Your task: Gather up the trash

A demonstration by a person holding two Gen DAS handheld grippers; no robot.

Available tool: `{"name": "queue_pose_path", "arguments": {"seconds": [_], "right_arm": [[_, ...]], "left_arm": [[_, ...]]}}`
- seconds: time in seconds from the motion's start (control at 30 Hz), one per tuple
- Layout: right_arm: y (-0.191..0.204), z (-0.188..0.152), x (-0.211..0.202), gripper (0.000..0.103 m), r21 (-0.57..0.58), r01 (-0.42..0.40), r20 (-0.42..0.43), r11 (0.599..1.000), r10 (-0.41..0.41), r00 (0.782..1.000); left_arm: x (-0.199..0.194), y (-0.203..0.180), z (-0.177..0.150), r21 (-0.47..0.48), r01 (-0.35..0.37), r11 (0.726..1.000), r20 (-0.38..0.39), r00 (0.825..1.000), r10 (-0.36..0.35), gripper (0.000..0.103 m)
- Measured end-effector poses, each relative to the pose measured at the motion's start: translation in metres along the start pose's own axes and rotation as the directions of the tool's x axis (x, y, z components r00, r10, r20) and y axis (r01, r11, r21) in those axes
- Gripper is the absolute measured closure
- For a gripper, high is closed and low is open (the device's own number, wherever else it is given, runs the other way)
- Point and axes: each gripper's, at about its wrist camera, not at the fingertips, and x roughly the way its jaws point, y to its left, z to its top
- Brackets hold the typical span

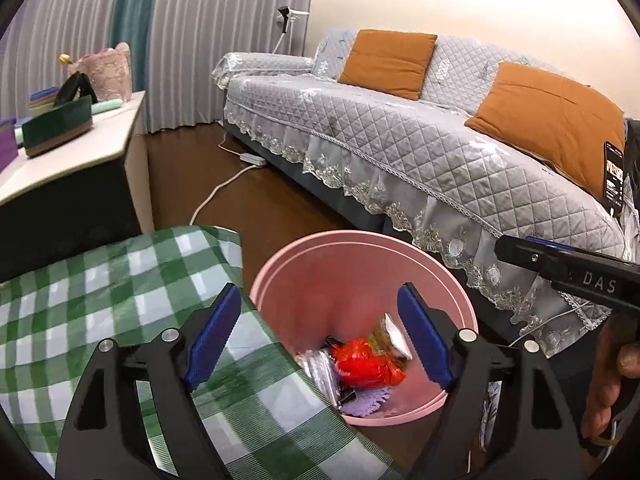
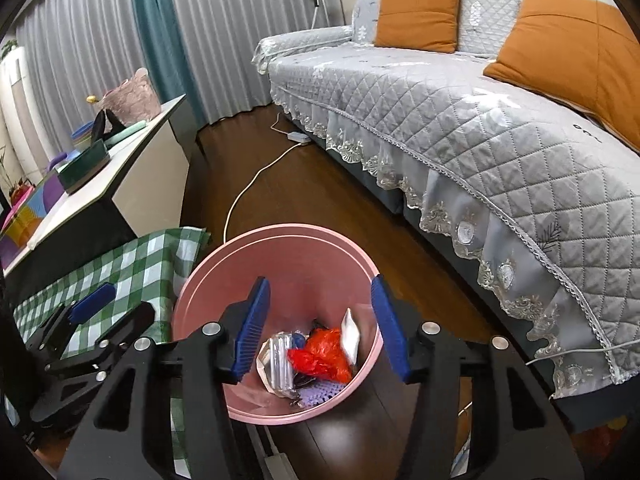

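Trash (image 2: 320, 354) is lying in pink bin (image 2: 224, 264) on floor beside table w/ checked cloth (image 1: 100, 280). Right gripper (image 2: 318, 326) & left gripper (image 1: 320, 336) are hovering above, jaws apart, empty; person should be keeping both clear of rim.

Trash (image 2: 320, 354) in bin (image 2: 280, 240) beside sofa (image 2: 480, 120)

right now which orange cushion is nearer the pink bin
The right-hand orange cushion, at the sofa's near end; the other orange cushion sits farther back by the armrest, away from the pink bin.
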Motion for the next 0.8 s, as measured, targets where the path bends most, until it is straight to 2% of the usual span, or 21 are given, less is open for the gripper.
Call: {"name": "queue_pose_path", "arguments": {"seconds": [0.1,0.27,0.37,0.5,0.8], "right_arm": [[0.002,0.003,-0.01,0.038,0.01,-0.002,0.017,1.0,0.001,1.0],[0.01,0.009,-0.036,0.016,0.005,-0.005,0.057,1.0,0.005,0.998],[0.016,0.012,-0.056,0.01,-0.002,-0.009,0.073,1.0,0.009,0.997],[0.024,0.013,-0.084,0.005,-0.021,0.0,0.087,1.0,0.002,0.996],[0.041,0.008,-0.153,0.005,-0.107,0.007,0.127,0.994,0.007,0.992]], "left_arm": [[-0.011,0.001,0.004,0.006,-0.011,1.0,0.015,1.0,0.011,0.025],[-0.044,0.006,0.013,0.002,-0.05,0.999,0.051,0.997,0.05,0.022],[-0.067,0.012,0.017,-0.02,-0.073,0.997,0.073,0.995,0.074,0.02],[-0.105,0.021,0.019,-0.052,-0.122,0.991,0.106,0.986,0.127,0.016],[-0.188,0.03,0.011,-0.099,-0.25,0.963,0.147,0.954,0.263,0.016]]}}
